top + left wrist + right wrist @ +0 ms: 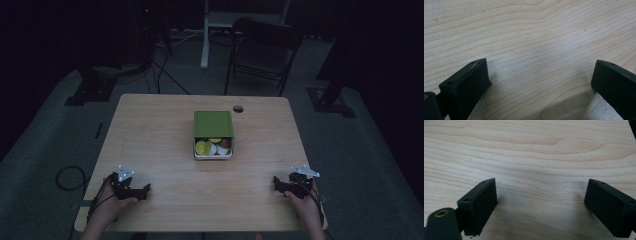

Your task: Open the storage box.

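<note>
High view: left gripper (131,188) and right gripper (292,185) rest on table (160,140) near front corners; green-lidded box (213,135) at centre, well apart from both. Gripper views: both jaw pairs wide apart, holding nothing, bare wood between.

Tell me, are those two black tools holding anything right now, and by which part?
Nothing is held. The left tool and the right tool both stand open, with bare table between their jaws.

Counted: one worktop (165,145), one green-lidded box (213,131), two claws, left (131,189) and right (291,185), one chair (262,50).
</note>
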Available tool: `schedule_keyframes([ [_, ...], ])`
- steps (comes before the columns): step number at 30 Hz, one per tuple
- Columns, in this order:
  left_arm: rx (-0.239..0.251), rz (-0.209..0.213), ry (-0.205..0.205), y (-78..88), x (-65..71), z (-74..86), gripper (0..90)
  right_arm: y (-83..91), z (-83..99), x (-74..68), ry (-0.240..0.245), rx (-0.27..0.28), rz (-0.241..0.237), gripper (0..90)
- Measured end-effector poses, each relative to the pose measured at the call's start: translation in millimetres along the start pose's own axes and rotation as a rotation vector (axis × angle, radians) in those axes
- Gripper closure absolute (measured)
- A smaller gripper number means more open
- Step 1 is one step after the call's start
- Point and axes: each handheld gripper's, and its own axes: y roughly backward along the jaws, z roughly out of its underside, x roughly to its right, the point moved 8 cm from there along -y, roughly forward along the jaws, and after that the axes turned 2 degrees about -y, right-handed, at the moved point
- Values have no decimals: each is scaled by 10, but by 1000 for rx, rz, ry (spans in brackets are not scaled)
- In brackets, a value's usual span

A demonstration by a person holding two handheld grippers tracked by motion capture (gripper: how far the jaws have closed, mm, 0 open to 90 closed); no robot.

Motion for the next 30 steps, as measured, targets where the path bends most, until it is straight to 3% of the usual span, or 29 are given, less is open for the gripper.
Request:
schedule_keyframes([
  [15, 1, 0, 0, 0, 0, -1, 17, 2, 2, -52, 16, 1, -14, 107],
  [22, 0, 0, 0, 0, 0, 0, 17, -10, -32, -199, 80, 12, 1, 108],
  [27, 1, 0, 0, 0, 0, 0, 17, -43, -71, -398, 136, 14, -16, 108],
  [30, 0, 0, 0, 0, 0, 0, 17, -59, -109, -524, 195, 20, -15, 109],
])
